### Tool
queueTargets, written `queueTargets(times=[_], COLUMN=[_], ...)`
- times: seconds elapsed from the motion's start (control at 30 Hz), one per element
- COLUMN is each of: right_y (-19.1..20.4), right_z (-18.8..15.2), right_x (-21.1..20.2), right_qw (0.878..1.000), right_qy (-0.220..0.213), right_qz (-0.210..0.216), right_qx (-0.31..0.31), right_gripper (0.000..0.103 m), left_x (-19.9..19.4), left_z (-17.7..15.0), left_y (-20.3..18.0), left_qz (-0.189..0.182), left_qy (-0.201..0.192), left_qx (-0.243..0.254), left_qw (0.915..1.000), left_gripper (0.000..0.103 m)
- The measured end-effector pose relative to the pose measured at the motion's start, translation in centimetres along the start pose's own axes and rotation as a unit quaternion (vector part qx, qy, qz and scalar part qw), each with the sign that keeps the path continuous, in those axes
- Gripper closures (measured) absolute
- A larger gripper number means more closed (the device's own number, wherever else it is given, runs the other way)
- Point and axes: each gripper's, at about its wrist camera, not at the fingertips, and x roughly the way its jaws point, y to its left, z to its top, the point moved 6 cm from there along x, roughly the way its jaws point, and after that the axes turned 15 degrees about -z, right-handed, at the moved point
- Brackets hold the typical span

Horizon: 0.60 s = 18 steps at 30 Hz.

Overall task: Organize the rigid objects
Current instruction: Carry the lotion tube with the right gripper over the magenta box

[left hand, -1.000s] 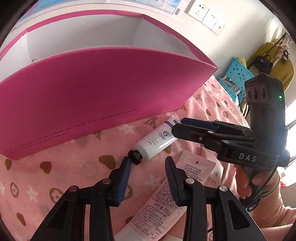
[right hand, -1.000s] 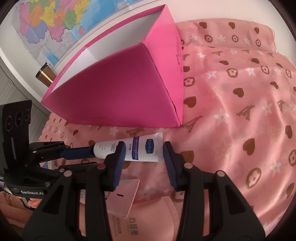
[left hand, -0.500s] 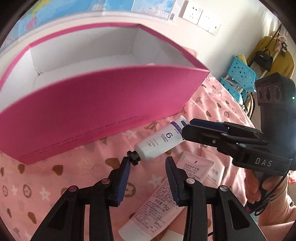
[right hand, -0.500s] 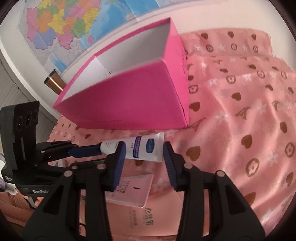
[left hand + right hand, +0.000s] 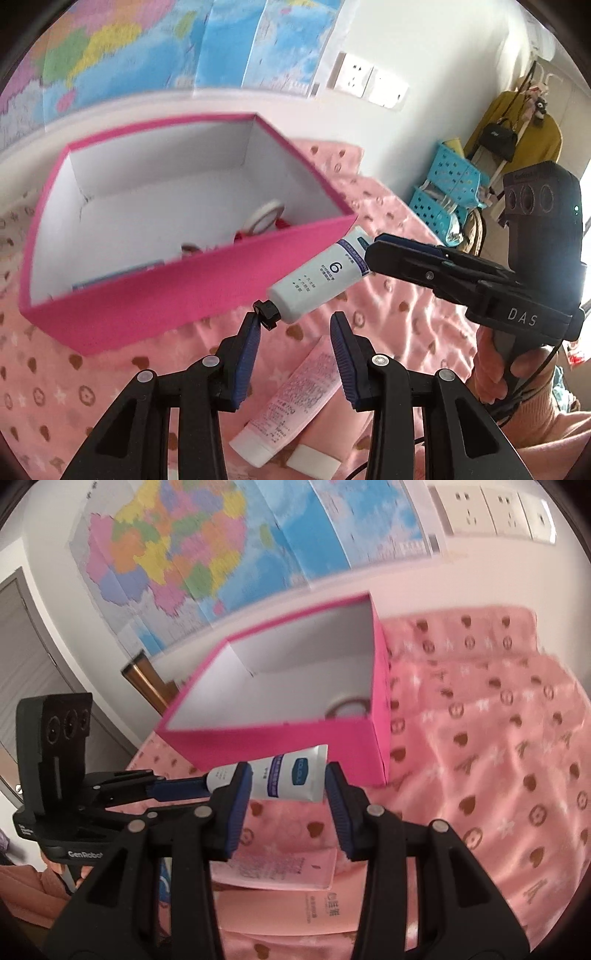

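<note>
My right gripper [image 5: 288, 775] is shut on the flat end of a white tube [image 5: 291, 775] and holds it in the air in front of the pink box [image 5: 280, 738]. In the left wrist view the white tube [image 5: 317, 280] slants down from the right gripper [image 5: 369, 254] to its black cap [image 5: 266, 314]. The cap rests against one finger of my left gripper [image 5: 295, 321], whose jaws stand apart with nothing pressed between them. The open pink box [image 5: 166, 295] holds a tape roll [image 5: 264, 218] and some red items.
A pink tube [image 5: 295, 391] and a white-capped item [image 5: 314, 461] lie on the pink patterned cloth [image 5: 406, 325] below the grippers. A flat pink packet [image 5: 314, 904] lies close by. Blue baskets [image 5: 443, 184] stand at the right, with a map and sockets on the wall behind.
Both grippers have risen together and the white tube has come up off the cloth. The box's inside, hidden behind its front wall before, now shows.
</note>
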Motion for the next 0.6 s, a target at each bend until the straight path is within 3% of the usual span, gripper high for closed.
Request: queueTargets(times=[0.27, 0.53, 0.6], right_y=[0.5, -0.1, -0.3], right_z=[3.7, 4.5, 4.5], right_x=[0.8, 4.6, 5.5], right_qw=[1.000, 1.000, 0.999], right_qy=[-0.023, 0.011, 0.020], right_qz=[-0.010, -0.020, -0.030], right_qx=[-0.013, -0.012, -0.017], right_gripper=[0.059, 0.059, 0.059], left_x=[-0.5, 1.3, 2.0], left_z=[3.6, 5.5, 5.6], left_y=[1.0, 4.0, 4.8], left_qz=[0.019, 0.053, 0.046], left_qy=[-0.016, 0.000, 0.010], left_qx=[0.010, 0.008, -0.005], left_qw=[0.9996, 0.9986, 0.9989], left_gripper=[0.064, 0.064, 0.064])
